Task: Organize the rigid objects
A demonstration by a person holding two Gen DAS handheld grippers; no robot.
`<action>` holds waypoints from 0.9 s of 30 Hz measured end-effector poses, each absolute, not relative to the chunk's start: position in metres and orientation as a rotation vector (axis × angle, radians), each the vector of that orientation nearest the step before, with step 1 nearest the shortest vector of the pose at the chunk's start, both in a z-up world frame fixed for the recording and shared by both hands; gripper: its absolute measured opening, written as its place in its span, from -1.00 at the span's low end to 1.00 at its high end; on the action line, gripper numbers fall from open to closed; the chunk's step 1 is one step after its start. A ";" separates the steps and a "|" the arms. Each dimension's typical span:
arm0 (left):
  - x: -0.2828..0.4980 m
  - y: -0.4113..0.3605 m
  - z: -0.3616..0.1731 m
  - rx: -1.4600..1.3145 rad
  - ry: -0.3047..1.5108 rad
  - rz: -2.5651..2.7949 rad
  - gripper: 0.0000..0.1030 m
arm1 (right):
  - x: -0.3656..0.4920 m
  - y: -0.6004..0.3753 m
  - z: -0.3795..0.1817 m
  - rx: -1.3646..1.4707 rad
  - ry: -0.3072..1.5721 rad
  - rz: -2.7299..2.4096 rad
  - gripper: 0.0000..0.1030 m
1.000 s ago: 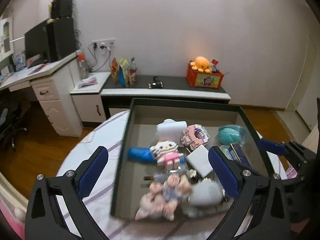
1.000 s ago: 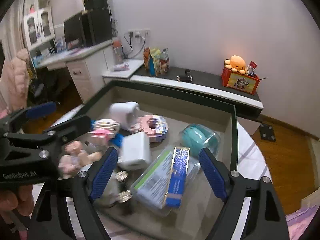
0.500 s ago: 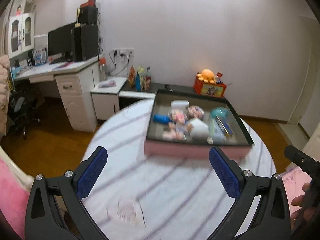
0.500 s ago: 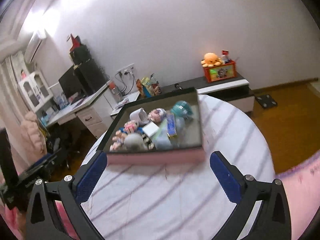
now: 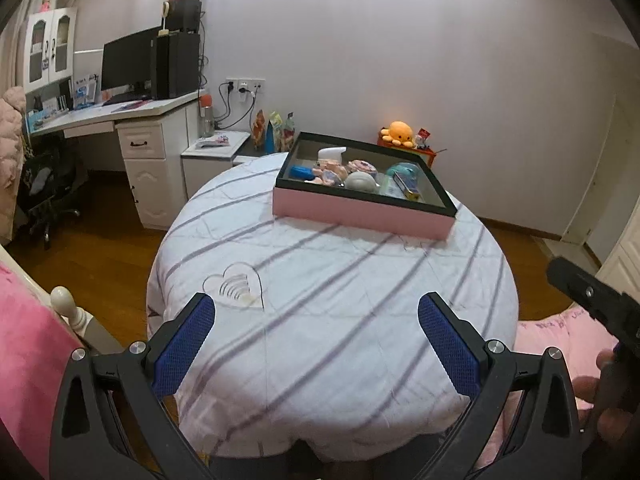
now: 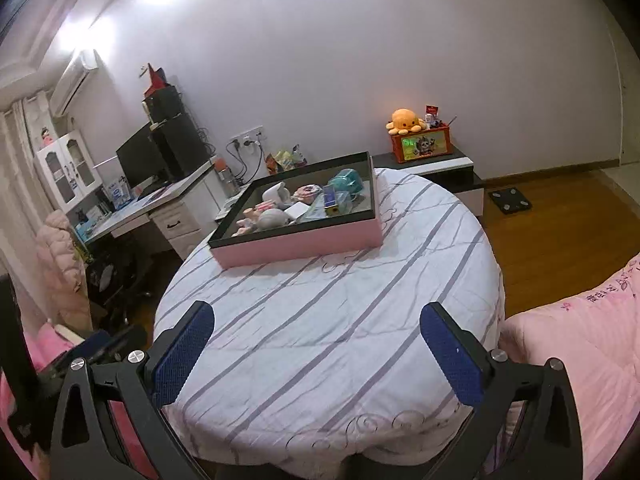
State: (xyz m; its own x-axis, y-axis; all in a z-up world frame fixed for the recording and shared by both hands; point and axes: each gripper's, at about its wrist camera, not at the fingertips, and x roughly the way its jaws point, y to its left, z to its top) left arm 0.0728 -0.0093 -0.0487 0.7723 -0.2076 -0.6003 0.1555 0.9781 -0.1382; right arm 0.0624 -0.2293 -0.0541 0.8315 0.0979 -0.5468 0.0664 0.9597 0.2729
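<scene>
Across striped round table (image 5: 332,320), far side, pink tray (image 5: 360,210) crowded with toys and boxes; left gripper (image 5: 316,344) and right gripper (image 6: 316,344) both spread wide, empty, well short; best reaching in level, picking one uncrowded rigid piece.

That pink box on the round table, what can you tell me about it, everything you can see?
The pink box is a shallow rectangular tray with pale pink outer walls, a black top rim and a dark grey-looking inside. It looks rigid, perhaps board or wood. It lies flat on the far part of the striped tablecloth, turned at a slight angle. Small things are piled inside: a white bottle, a blue piece, a grey rounded lump, a teal object and pinkish toys. Neither gripper touches it.
</scene>
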 end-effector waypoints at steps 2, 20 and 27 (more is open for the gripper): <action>0.065 -0.010 -0.047 -0.068 0.652 -0.194 1.00 | 0.055 -0.226 -0.052 0.278 0.580 0.019 1.00; 0.050 0.001 -0.039 -0.068 0.636 -0.186 1.00 | 0.048 -0.198 -0.040 0.200 0.568 0.018 1.00; 0.069 0.006 -0.045 -0.092 0.651 -0.211 1.00 | 0.062 -0.194 -0.046 0.166 0.604 -0.019 1.00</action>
State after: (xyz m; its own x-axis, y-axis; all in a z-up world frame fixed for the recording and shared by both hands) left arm 0.0689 0.0061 -0.0455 0.7753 -0.2230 -0.5910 0.1657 0.9746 -0.1504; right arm 0.0615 -0.1938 -0.0460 0.8233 0.0310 -0.5667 0.0663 0.9864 0.1503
